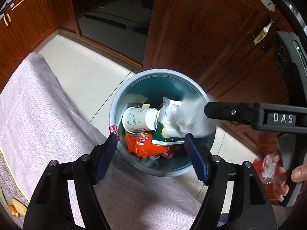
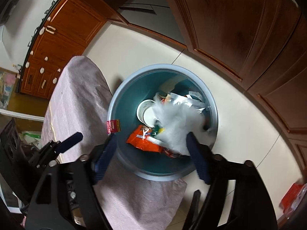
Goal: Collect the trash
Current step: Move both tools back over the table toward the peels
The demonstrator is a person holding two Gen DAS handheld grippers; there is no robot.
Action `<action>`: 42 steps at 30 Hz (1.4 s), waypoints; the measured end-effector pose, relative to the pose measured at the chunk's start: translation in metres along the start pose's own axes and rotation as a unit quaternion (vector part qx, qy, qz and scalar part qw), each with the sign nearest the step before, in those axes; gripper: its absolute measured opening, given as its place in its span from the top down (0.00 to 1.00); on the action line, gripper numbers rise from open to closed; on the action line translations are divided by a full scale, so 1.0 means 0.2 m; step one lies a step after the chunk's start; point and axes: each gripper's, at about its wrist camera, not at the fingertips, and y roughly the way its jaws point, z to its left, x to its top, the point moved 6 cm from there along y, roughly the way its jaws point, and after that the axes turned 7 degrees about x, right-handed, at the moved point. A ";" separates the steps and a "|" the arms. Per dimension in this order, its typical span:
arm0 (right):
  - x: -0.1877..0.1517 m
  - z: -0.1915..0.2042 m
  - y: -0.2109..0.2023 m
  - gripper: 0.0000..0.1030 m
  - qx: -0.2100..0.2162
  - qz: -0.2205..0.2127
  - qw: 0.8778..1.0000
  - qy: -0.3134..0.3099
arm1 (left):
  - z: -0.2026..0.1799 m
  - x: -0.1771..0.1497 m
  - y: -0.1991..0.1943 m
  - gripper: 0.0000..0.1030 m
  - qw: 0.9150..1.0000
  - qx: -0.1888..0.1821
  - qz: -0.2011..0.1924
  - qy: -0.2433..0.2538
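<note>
Right wrist view: we are dropping a crumpled white tissue into the teal trash bin, right tongs spread open. Left tongs are hanging open, empty. Next, we judge, fetching the banana peel from the counter.

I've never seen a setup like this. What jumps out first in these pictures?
The round blue-grey trash bin on the pale floor beside the cloth-covered table catches the eye, with a paper cup and an orange snack wrapper inside. Over it, a blurred white crumpled plastic bag sits at the open right gripper. The left gripper is open and empty above the bin.
</note>
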 end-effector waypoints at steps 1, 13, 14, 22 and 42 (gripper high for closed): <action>0.00 0.00 0.00 0.28 -0.001 -0.001 1.000 0.000 | 0.00 0.00 -0.01 0.23 1.000 -0.001 -0.001 -0.001; -0.04 0.07 -0.02 0.26 -0.016 0.003 1.000 -0.008 | 0.07 -0.07 -0.16 0.08 0.999 -0.006 -0.021 -0.025; -0.04 0.08 -0.03 0.26 -0.016 0.002 1.000 -0.009 | 0.08 -0.08 -0.18 0.08 0.999 -0.006 -0.023 -0.027; -0.10 0.25 -0.08 0.26 -0.012 -0.008 0.999 -0.035 | 0.19 -0.18 -0.34 0.08 0.998 -0.001 -0.042 -0.047; -0.47 1.09 0.09 0.26 0.001 0.030 0.985 -0.167 | 0.85 -0.73 -0.77 0.07 0.981 0.036 -0.092 -0.169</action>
